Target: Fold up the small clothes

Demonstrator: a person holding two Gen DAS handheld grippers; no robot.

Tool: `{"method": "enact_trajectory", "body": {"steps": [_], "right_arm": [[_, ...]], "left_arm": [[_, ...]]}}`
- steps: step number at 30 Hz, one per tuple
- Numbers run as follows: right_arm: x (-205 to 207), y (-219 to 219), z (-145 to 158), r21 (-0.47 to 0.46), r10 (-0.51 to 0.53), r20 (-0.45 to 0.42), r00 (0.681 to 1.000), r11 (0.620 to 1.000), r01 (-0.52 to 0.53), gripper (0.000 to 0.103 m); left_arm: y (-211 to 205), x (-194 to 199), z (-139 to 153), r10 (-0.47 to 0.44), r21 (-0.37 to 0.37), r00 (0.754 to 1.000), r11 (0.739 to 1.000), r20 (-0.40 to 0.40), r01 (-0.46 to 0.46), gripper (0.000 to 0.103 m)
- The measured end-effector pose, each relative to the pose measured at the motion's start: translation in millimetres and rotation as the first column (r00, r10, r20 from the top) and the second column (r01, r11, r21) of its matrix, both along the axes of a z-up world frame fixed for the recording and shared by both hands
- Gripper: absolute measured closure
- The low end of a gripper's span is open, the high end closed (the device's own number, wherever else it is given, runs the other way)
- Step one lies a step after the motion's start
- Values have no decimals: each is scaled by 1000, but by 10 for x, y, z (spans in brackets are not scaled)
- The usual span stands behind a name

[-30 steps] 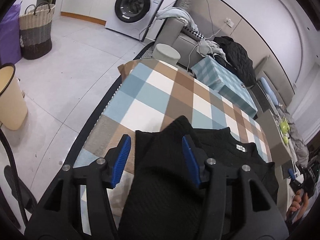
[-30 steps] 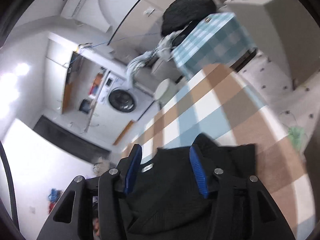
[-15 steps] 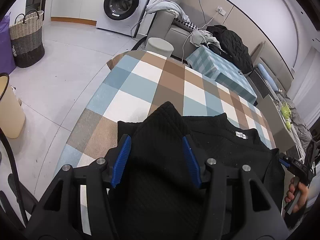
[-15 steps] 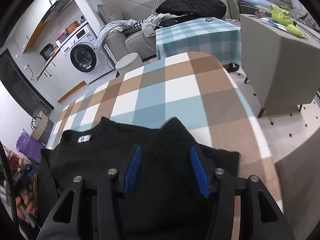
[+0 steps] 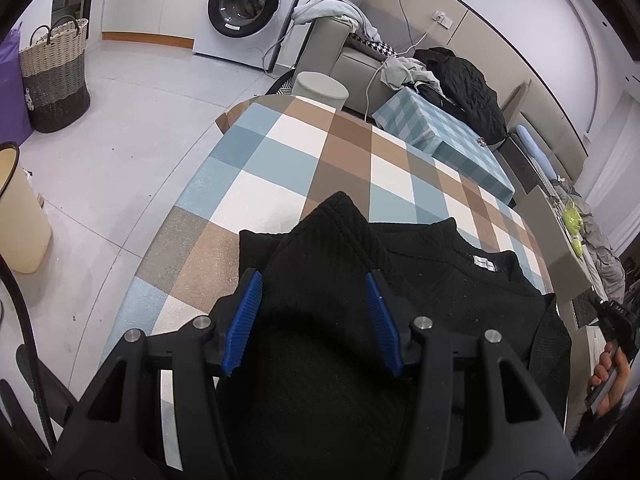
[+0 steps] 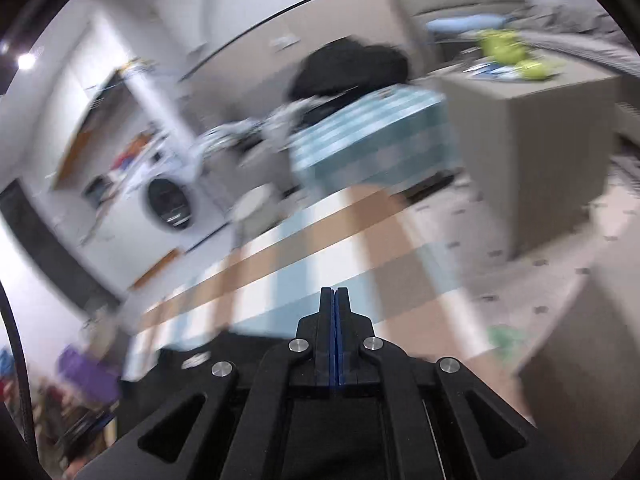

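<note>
A small black knit sweater lies on the checked table, its white neck label facing up. My left gripper is open with its blue pads on either side of a raised fold of the sweater's left side. My right gripper is shut with its pads pressed together and nothing visible between them; it is lifted above the table and that view is blurred. A dark strip of the sweater shows below it.
A teal checked box and a white stool stand beyond the table's far edge. A sofa with dark clothes, a washing machine, a woven basket and a beige bin surround it. A grey cabinet stands to the right.
My right gripper has shut and swung up off the sweater, blurring its view. My left gripper stays open around the raised fold, shifted slightly along the table.
</note>
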State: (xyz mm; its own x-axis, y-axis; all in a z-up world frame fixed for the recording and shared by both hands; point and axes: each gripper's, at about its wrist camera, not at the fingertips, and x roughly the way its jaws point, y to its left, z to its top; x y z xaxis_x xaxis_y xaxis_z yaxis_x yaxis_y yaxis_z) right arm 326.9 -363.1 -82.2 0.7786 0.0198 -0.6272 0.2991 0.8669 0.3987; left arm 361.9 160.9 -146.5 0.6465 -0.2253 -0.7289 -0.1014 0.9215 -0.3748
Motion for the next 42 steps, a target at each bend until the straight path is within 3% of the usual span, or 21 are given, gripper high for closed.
{"method": "enact_trajectory", "body": {"steps": [1, 2, 3, 5, 9, 11, 13, 14, 16, 20, 22, 23, 25, 27, 29, 32, 37, 42], "right_arm": [[21, -19, -26, 7, 10, -32, 999, 1000, -9, 97], [54, 8, -95, 37, 49, -89, 995, 998, -46, 88], [64, 46, -140, 56, 78, -115, 990, 996, -72, 74], [54, 184, -227, 82, 147, -150, 978, 987, -136, 58], [1, 517, -331, 124, 290, -225, 930, 955, -268, 48], [-52, 689, -364, 136, 382, -286, 879, 924, -357, 48], [-188, 883, -342, 83, 457, -353, 816, 884, -459, 47], [-268, 986, -309, 54, 498, -382, 779, 853, -519, 46], [-444, 1189, -244, -6, 584, -448, 677, 755, -655, 37], [-744, 1291, -280, -43, 620, -555, 555, 645, -763, 36], [-859, 1276, -257, -106, 606, -563, 562, 621, -776, 36], [-887, 1253, -227, -162, 584, -557, 591, 621, -767, 36], [-854, 1161, -174, -235, 530, -526, 665, 661, -713, 36], [-781, 994, -121, -230, 488, -464, 739, 739, -633, 36], [-737, 908, -77, -202, 475, -425, 771, 780, -592, 36], [-777, 886, -4, -212, 465, -400, 790, 792, -573, 36], [-1020, 1142, 92, -256, 483, -390, 784, 761, -596, 36], [-1527, 1294, 175, -287, 501, -361, 786, 742, -605, 36]], "left_arm": [[-6, -5, 1, -2, 1, 1000, 1000, -1, 2, 53], [-15, -15, 7, -2, 3, 1000, 1000, 2, 2, 53], [-27, -28, 14, -4, 6, 1000, 1000, 6, 4, 53], [-60, -52, 28, -15, 13, 1000, 1000, 6, 15, 53], [-154, -128, 85, -46, 64, 999, 997, 12, 45, 53], [-204, -196, 125, -66, 94, 998, 994, 17, 64, 51], [-238, -262, 164, -81, 119, 996, 990, 29, 77, 46], [-257, -312, 189, -89, 134, 995, 987, 37, 83, 46], [-276, -376, 218, -102, 143, 994, 985, 42, 95, 45], [-295, -496, 237, -118, 143, 992, 984, 40, 111, 45], [-305, -533, 233, -121, 145, 992, 983, 38, 114, 45], [-314, -555, 230, -125, 143, 992, 983, 37, 118, 45], [-324, -583, 221, -125, 138, 992, 983, 35, 119, 45], [-331, -603, 208, -130, 132, 991, 983, 28, 125, 45], [-335, -636, 215, -131, 140, 991, 982, 24, 126, 45], [-314, -751, 268, -133, 144, 990, 982, 41, 126, 45], [-296, -930, 344, -144, 142, 987, 981, 68, 133, 45], [-332, -1178, 451, -166, 150, 981, 977, 105, 149, 45]]}}
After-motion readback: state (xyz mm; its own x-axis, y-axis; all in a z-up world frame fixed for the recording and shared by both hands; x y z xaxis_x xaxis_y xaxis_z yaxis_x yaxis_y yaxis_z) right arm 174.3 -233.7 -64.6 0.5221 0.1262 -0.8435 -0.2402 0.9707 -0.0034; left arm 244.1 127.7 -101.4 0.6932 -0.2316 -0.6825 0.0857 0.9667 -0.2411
